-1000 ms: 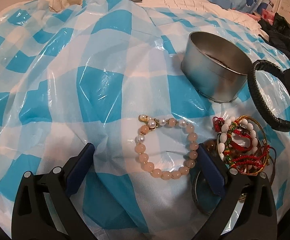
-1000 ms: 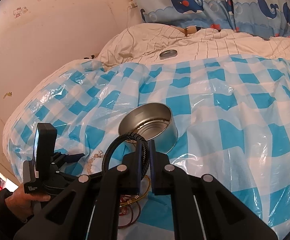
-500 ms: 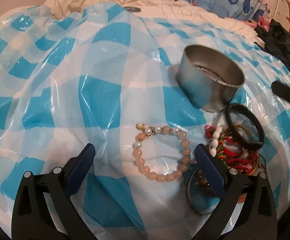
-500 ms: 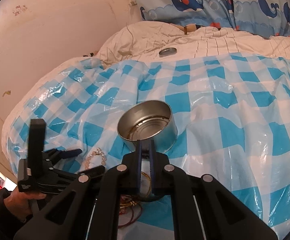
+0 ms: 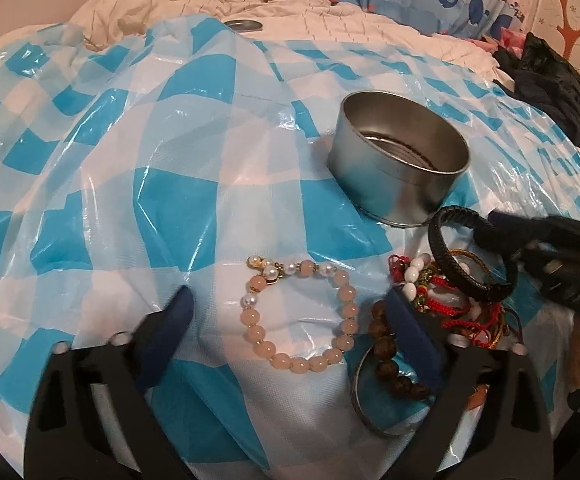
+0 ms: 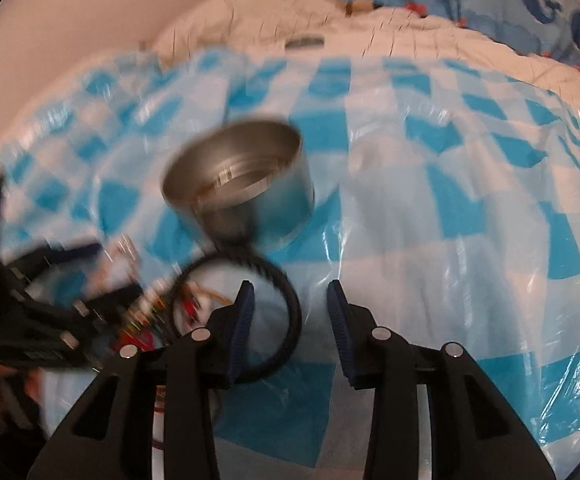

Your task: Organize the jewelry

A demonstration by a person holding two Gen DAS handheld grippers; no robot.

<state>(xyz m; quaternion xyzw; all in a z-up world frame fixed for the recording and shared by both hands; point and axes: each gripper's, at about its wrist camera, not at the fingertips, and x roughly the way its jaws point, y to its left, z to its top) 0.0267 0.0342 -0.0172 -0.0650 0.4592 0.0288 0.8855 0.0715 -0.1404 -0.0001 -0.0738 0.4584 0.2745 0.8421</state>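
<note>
Bracelets (image 5: 449,292) beside round tin (image 5: 399,176)

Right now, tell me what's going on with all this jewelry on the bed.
A person with a two-finger gripper in each hand is sorting bracelets on a blue-and-white checked plastic sheet. The right gripper is opening, with the black braided leather bracelet lying loose on the tangled pile of red cord and bead bracelets, beside the round silver metal tin, not in it. The left gripper is closing around the peach and pearl bead bracelet, not yet touching it.
</note>
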